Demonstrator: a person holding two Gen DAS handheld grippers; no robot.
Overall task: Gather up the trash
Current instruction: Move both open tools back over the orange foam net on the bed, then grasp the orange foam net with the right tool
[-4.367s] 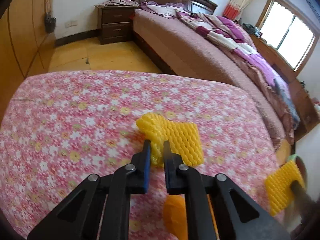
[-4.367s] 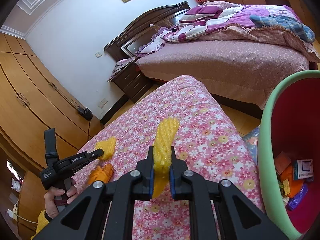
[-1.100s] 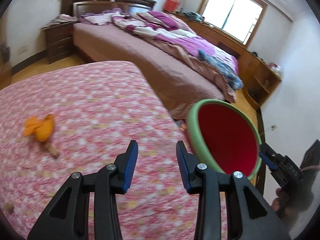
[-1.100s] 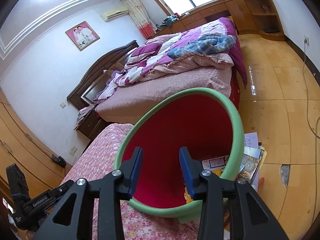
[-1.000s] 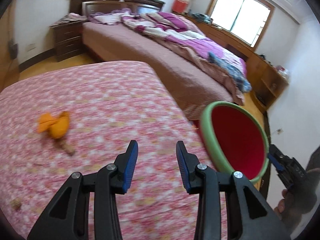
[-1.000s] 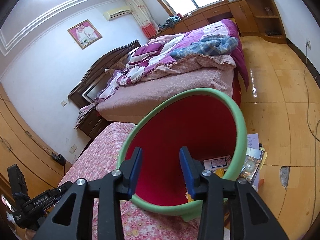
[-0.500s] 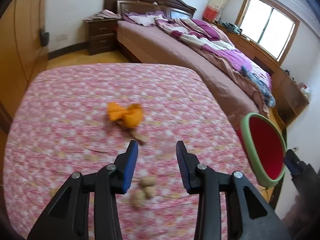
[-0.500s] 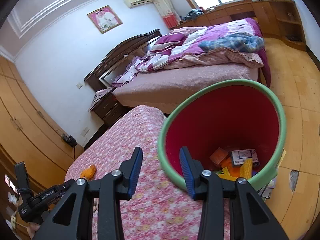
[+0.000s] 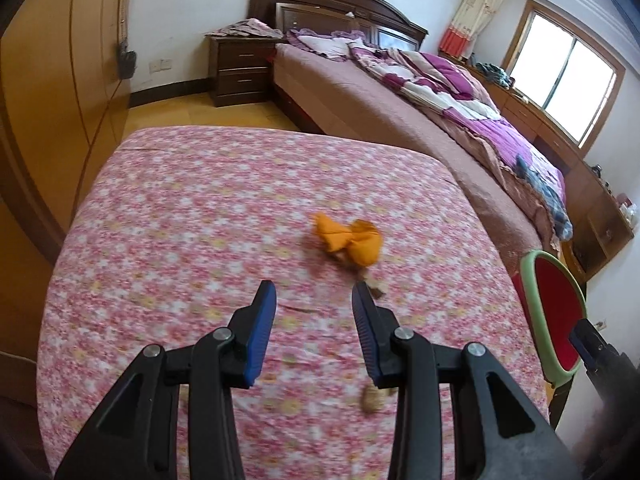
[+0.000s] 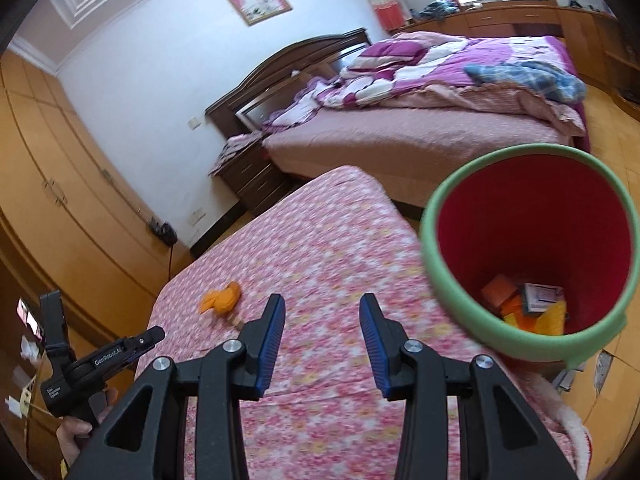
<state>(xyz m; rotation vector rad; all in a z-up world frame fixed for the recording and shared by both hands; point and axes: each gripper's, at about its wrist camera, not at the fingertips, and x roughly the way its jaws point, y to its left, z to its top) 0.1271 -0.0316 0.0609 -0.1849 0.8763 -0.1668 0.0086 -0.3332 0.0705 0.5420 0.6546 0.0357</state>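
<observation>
An orange peel (image 9: 348, 240) lies on the pink flowered cloth (image 9: 192, 216), ahead and slightly right of my left gripper (image 9: 314, 300), which is open and empty. A small brown scrap (image 9: 372, 400) lies by its right finger. In the right wrist view the same peel (image 10: 222, 300) lies ahead to the left of my right gripper (image 10: 322, 312), also open and empty. The red bin with a green rim (image 10: 444, 292) stands at the cloth's right edge with yellow and orange trash inside. The bin (image 9: 532, 320) shows at the right of the left view.
A large bed (image 9: 400, 100) with purple bedding stands beyond the flowered surface, with a dark nightstand (image 9: 240, 68) by the headboard. Wooden wardrobes (image 10: 48, 200) line the left side. The left gripper's body (image 10: 92, 364) and a hand show at lower left of the right view.
Both grippers have swung left, away from the bin and back over the flowered cloth. The peel has come near the middle of the left view; the bin has slid to the right in both.
</observation>
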